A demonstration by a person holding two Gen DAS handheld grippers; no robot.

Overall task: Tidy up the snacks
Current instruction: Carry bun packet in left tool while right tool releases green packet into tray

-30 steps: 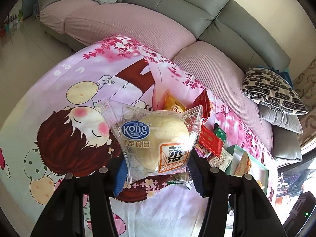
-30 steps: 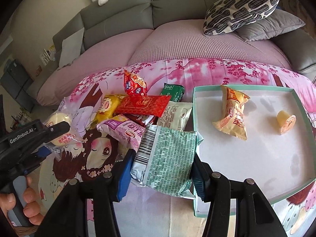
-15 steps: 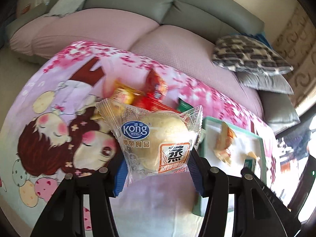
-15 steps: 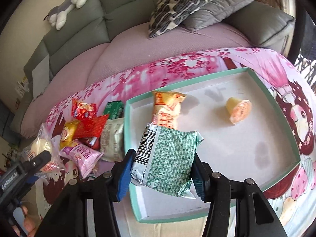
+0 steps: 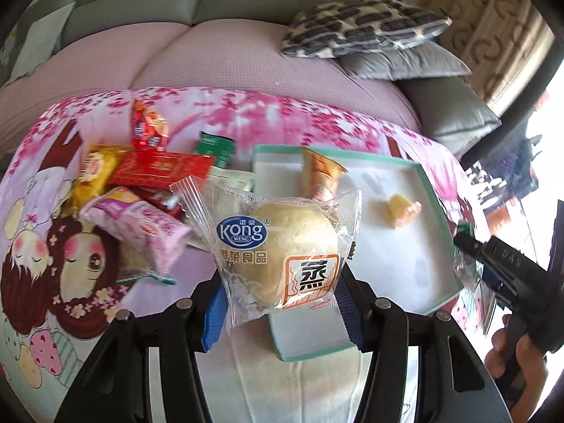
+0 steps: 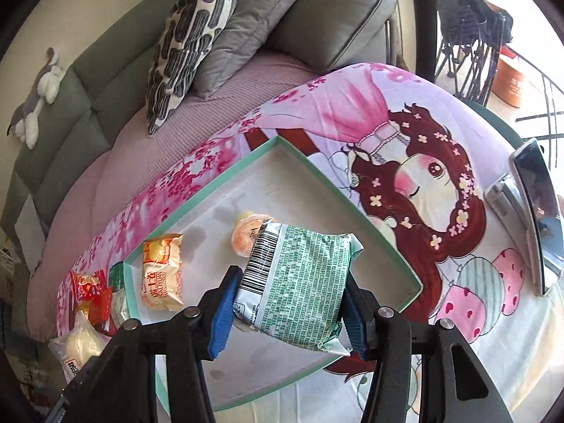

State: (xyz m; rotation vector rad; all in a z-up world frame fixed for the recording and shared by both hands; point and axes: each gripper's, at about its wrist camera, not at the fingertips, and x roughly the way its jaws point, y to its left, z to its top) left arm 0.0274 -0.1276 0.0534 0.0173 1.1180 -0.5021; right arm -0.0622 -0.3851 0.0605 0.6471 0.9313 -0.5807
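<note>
Left tongs (image 5: 282, 303) are seen pinching a clear-wrapped bun (image 5: 285, 250), held above the near-left corner of the green-rimmed tray (image 5: 428, 190); loose snack pile (image 5: 141, 190) lies ahead-left. Right tongs (image 6: 287, 312) are clamped on a green packet (image 6: 299, 282) over the tray floor. Each item is best lowered flat onto bare floor, clear of the orange packet (image 6: 162, 271), before the tongs are spread.

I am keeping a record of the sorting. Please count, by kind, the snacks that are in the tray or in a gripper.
Bun: 1, in the left gripper
Green packet: 1, in the right gripper
Orange packet: 1, in the tray
Jelly cup: 1, in the tray
Total: 4
</note>
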